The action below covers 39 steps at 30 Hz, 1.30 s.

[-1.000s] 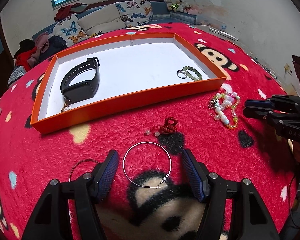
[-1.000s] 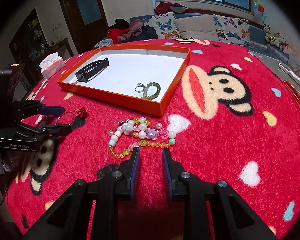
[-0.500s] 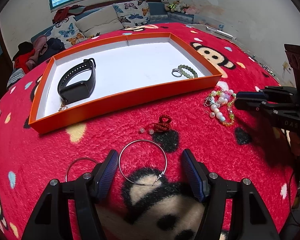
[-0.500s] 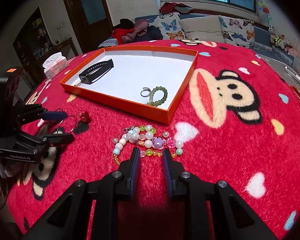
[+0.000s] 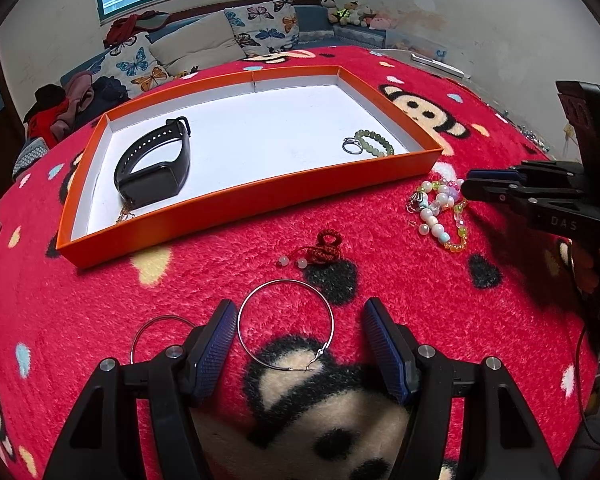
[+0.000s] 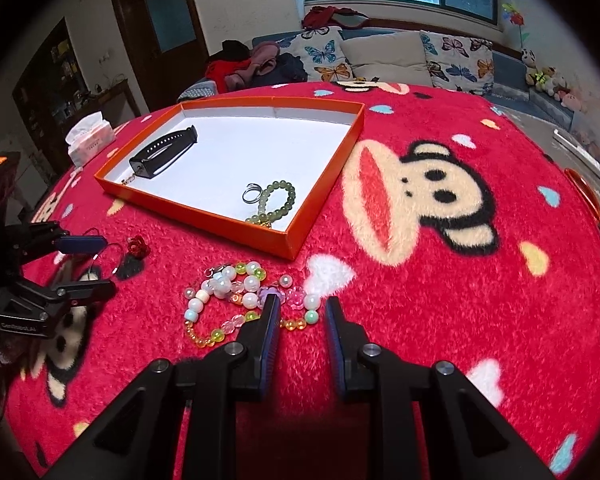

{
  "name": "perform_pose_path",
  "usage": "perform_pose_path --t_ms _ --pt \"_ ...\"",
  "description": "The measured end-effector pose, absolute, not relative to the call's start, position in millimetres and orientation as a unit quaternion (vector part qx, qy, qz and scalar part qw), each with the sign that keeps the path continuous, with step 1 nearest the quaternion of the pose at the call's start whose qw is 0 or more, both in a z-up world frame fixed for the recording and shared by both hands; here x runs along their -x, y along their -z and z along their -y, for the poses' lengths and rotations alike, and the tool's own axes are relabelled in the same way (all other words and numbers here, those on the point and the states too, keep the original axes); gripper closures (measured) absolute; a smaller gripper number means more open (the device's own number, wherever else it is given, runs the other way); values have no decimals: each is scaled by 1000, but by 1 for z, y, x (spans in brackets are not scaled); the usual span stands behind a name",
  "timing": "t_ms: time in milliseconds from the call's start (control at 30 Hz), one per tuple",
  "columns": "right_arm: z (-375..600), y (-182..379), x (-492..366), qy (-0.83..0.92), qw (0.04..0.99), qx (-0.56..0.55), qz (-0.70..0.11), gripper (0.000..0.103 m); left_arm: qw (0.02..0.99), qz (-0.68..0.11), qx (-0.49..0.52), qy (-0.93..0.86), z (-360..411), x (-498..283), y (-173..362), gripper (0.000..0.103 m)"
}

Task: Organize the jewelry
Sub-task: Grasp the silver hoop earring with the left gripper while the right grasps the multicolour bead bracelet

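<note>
An orange tray (image 5: 236,200) (image 6: 204,216) with a white floor holds a black watch band (image 5: 156,164) (image 6: 164,152), a green bead bracelet (image 5: 374,142) (image 6: 278,202) and a small ring (image 5: 350,146). My left gripper (image 5: 300,320) is open, its fingers on either side of a large silver hoop (image 5: 286,324) on the red blanket. A second hoop (image 5: 156,332) lies to its left. A red knotted charm (image 5: 326,248) lies beyond. My right gripper (image 6: 300,304) is open, its fingertips at the colourful bead bracelet (image 6: 244,296) (image 5: 440,212).
The red monkey-print blanket (image 6: 440,240) covers the whole surface. A tissue box (image 6: 90,138) stands at the far left. A sofa with butterfly cushions (image 6: 380,56) is behind.
My right gripper has moved forward onto the bead bracelet and opened a little wider. My left gripper has settled closer around the large hoop.
</note>
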State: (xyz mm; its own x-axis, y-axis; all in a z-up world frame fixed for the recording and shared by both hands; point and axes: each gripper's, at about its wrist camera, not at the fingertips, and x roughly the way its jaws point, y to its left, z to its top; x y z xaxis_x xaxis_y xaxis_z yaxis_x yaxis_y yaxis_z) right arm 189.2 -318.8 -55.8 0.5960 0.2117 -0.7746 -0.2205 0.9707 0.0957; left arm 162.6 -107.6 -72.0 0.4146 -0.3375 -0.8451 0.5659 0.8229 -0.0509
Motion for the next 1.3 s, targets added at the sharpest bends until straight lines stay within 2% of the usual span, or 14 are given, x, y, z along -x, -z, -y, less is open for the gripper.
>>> perform_pose_path --t_ms 400,567,667,800,1300 --pt "319 62 -194 -126 892 32 -434 83 832 -467 -125 274 109 -162 73 35" --pt "316 61 -196 -132 891 44 -433 83 832 -466 -127 275 108 -160 72 40" --pt "313 61 -195 -139 890 53 -432 90 833 -464 -128 273 107 -158 71 43" --pt "313 59 -192 -136 893 48 -427 91 835 -461 -131 271 104 -158 70 50" --pt "302 -9 -171 -156 923 40 -350 91 845 -450 -106 269 98 -154 50 51"
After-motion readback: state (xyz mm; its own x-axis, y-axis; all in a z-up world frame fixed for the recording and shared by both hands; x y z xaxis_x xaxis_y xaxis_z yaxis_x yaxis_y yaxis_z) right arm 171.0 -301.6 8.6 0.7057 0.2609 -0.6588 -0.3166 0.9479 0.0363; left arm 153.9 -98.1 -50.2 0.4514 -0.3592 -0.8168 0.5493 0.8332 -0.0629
